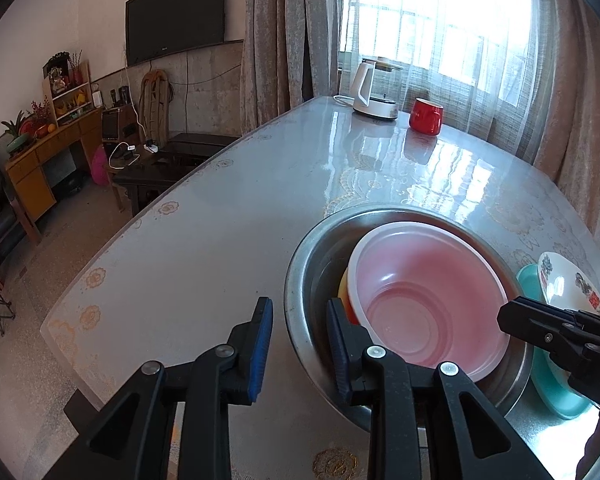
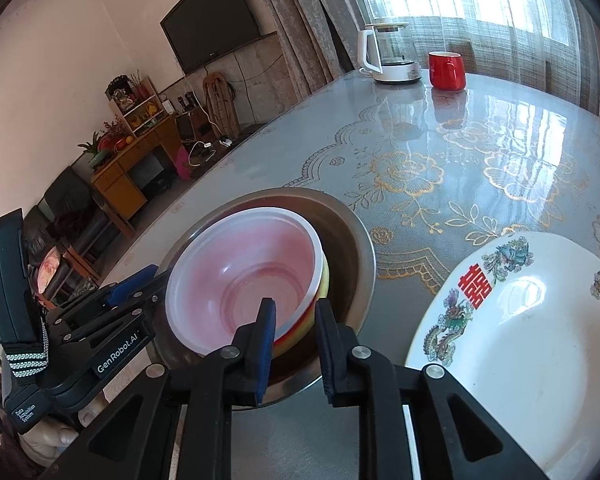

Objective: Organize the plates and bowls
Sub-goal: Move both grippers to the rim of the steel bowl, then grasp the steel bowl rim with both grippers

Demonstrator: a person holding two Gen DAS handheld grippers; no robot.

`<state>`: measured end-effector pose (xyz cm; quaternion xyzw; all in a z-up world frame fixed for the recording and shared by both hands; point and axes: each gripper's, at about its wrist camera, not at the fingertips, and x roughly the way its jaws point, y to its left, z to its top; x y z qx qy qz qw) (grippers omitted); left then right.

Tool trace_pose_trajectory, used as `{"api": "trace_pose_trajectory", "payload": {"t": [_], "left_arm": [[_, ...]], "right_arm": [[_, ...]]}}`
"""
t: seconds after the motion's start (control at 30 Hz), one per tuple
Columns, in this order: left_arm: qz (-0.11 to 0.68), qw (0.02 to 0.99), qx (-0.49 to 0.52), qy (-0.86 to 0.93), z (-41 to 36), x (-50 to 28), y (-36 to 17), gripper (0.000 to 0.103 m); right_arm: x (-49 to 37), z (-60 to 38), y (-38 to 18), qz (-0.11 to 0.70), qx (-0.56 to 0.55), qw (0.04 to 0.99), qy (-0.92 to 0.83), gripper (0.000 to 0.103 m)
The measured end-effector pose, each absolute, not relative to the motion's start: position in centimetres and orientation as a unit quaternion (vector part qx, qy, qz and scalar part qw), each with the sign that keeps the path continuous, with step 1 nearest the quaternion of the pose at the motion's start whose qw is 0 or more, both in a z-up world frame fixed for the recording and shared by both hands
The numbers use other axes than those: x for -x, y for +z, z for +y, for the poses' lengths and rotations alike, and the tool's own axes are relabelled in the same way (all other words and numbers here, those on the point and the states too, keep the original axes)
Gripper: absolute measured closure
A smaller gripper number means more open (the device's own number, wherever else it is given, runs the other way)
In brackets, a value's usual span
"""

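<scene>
A steel basin (image 1: 304, 280) (image 2: 356, 232) stands on the table and holds a pink plastic bowl (image 1: 428, 300) (image 2: 244, 276) nested in a yellow-red bowl (image 1: 343, 292) (image 2: 300, 332). My left gripper (image 1: 300, 344) is open, its fingers straddling the basin's left rim. My right gripper (image 2: 296, 344) is open, its fingers on either side of the bowls' near edge. A white plate with dragon and red prints (image 2: 520, 340) (image 1: 568, 284) lies right of the basin, on a teal plate (image 1: 548, 384).
A white kettle (image 1: 374, 88) (image 2: 392, 56) and a red mug (image 1: 426, 116) (image 2: 446, 70) stand at the table's far end by the curtained window. The table's left edge (image 1: 112, 248) drops to the floor with furniture beyond.
</scene>
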<state>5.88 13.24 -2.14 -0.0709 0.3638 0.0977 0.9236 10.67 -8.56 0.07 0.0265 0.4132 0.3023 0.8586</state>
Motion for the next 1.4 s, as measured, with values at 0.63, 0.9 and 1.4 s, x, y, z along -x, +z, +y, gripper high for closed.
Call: {"api": "trace_pose_trajectory", "payload": {"t": [0.63, 0.9, 1.4], "left_arm": [[0.354, 0.921, 0.14, 0.087, 17.2, -3.0, -2.0, 0.068], [0.341, 0.925, 0.159, 0.049, 17.5, -3.0, -1.7, 0.068], [0.37, 0.907, 0.202, -0.022, 17.3, -5.6, -2.9, 0.079]], "right_arm": [[-11.7, -12.3, 0.9, 0.416, -0.054, 0.87, 0.259, 0.08], [-12.9, -9.9, 1.2, 0.419, 0.019, 0.876, 0.238, 0.08], [-14.9, -8.0, -0.5, 0.468, 0.035, 0.85, 0.241, 0.087]]}}
